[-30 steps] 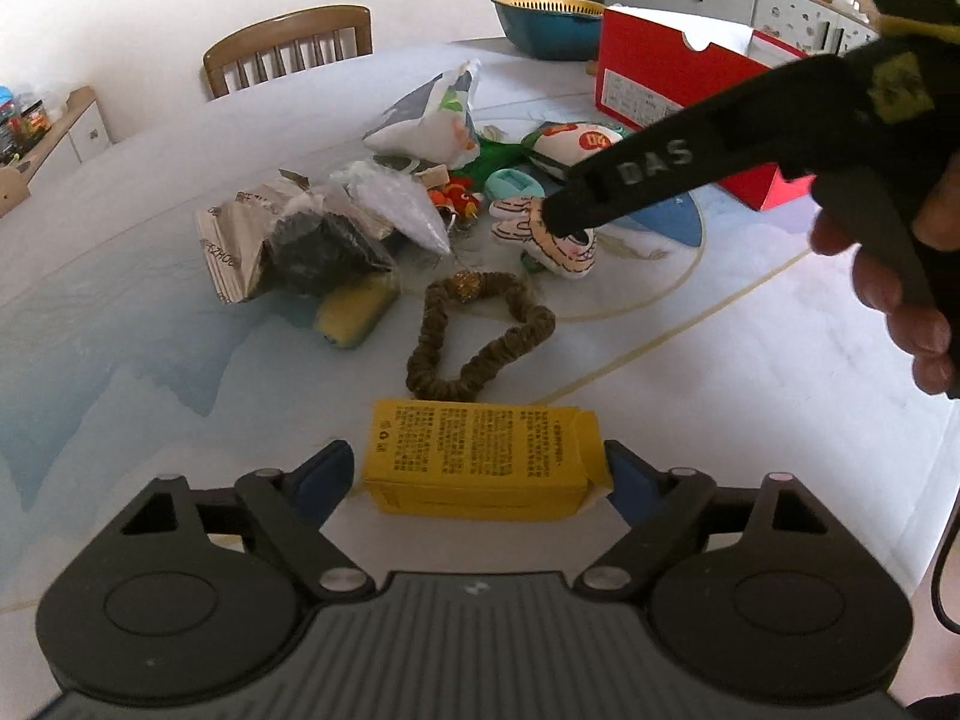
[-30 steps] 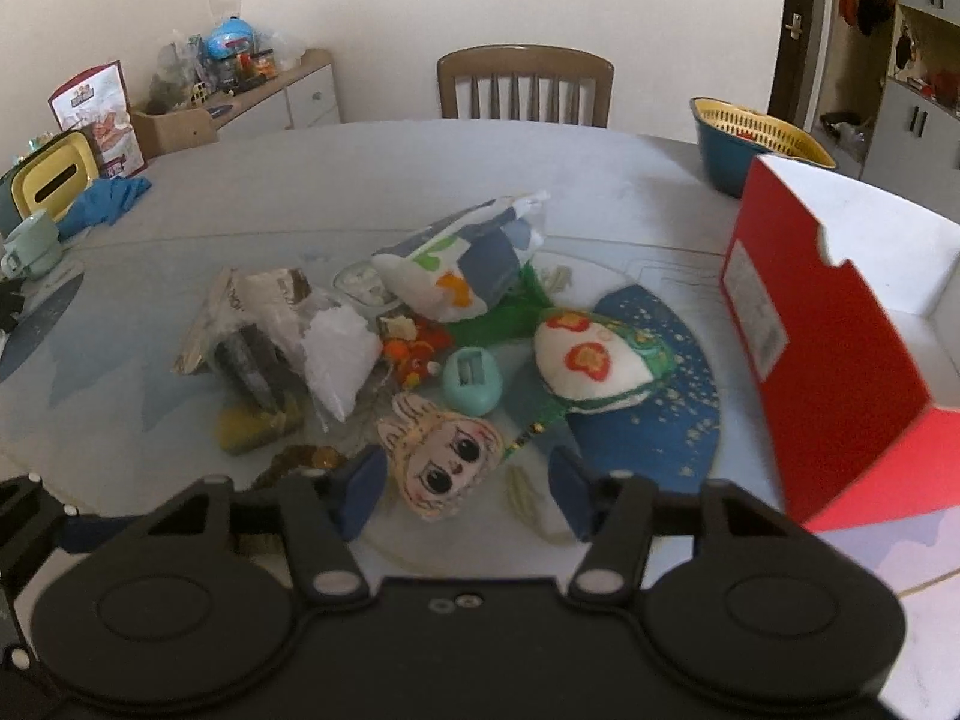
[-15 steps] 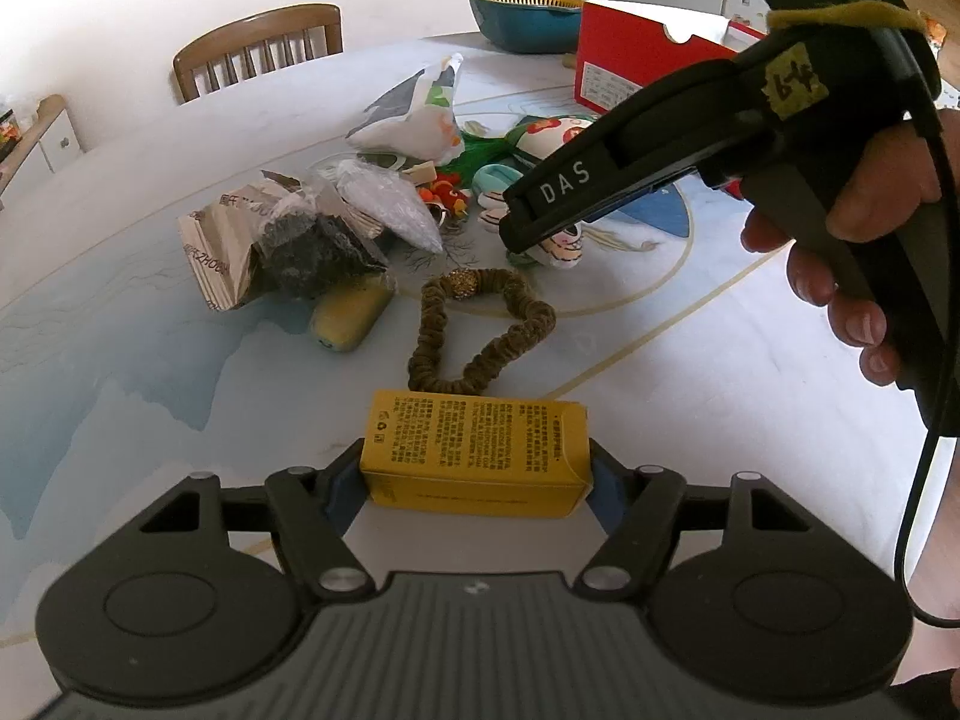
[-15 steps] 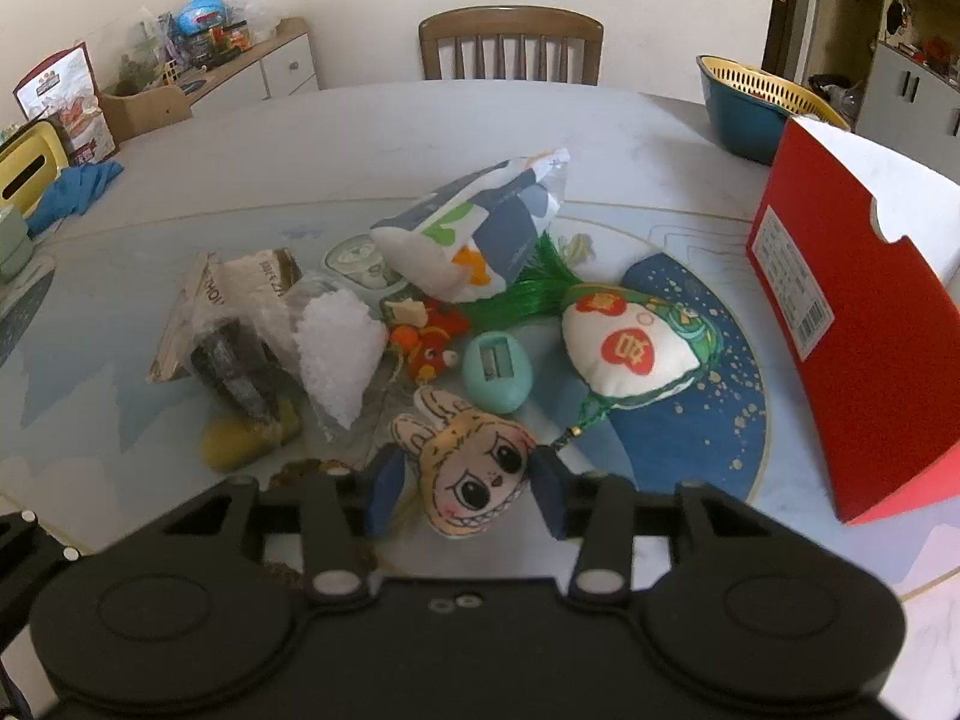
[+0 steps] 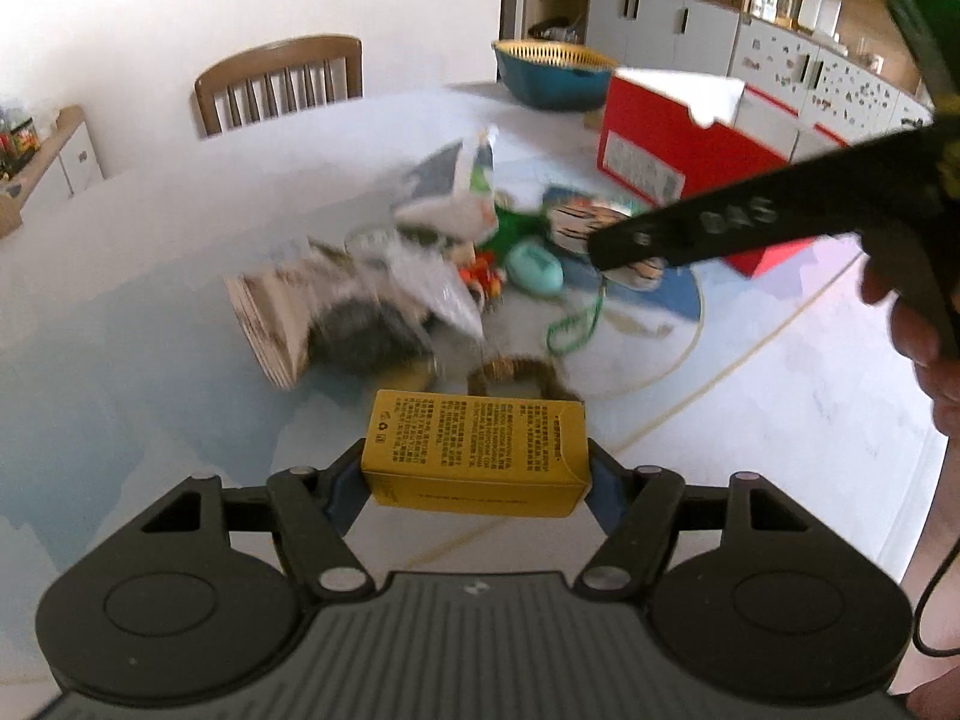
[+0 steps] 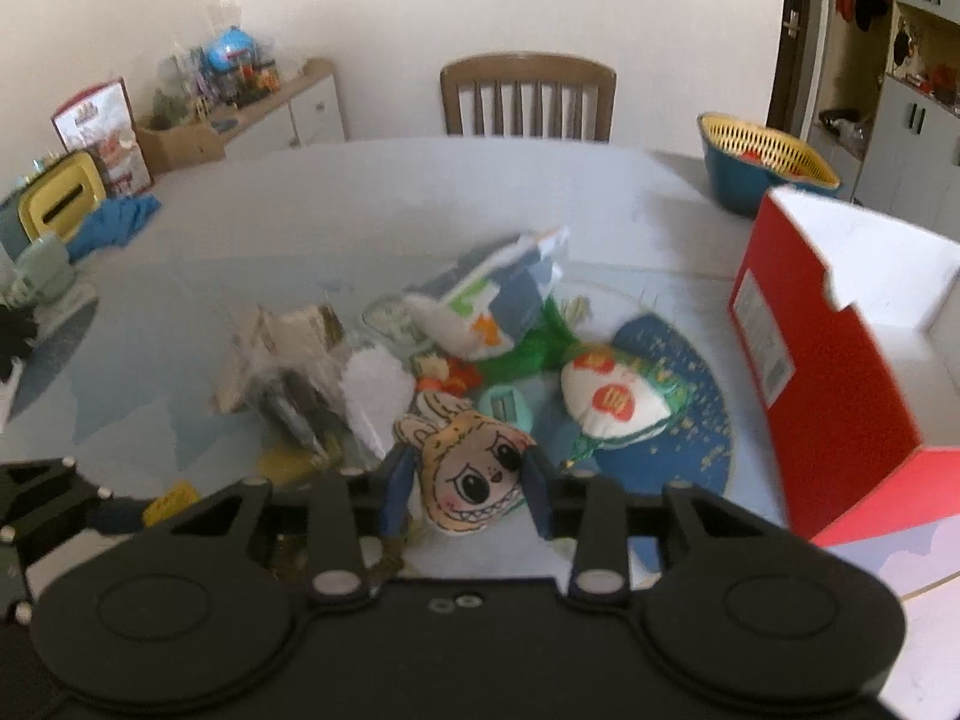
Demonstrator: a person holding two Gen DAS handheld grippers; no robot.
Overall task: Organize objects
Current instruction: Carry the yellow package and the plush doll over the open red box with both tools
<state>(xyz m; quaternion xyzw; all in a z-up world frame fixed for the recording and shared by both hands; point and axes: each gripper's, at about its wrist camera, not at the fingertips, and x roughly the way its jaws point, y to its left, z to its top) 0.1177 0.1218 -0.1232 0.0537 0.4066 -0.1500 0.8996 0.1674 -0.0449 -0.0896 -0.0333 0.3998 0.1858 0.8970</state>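
A yellow printed carton (image 5: 474,456) hangs just above the table, with my left gripper (image 5: 474,483) shut on its two ends. In the right wrist view a plush doll face with rabbit ears (image 6: 474,468) sits between the blue pads of my right gripper (image 6: 467,480). The jaws are closing on the doll, the pads press its sides, and it is raised off the table. The left wrist view shows the right gripper (image 5: 606,252) from the side, over the pile, with a hand on its handle. The open red shoebox (image 6: 840,360) stands at the right.
A pile lies mid-table: crumpled snack bags (image 6: 282,360), a white-and-blue pouch (image 6: 498,300), a teal toy (image 6: 504,405), a round embroidered sachet (image 6: 612,399) and a brown scrunchie (image 5: 516,372). A teal bowl with a yellow basket (image 5: 552,72) and a wooden chair (image 6: 528,96) are at the far side.
The left jaws closed on the yellow carton and lifted it off the table. The right jaws narrowed around the plush doll and rose with it. Both views are now blurred by motion.
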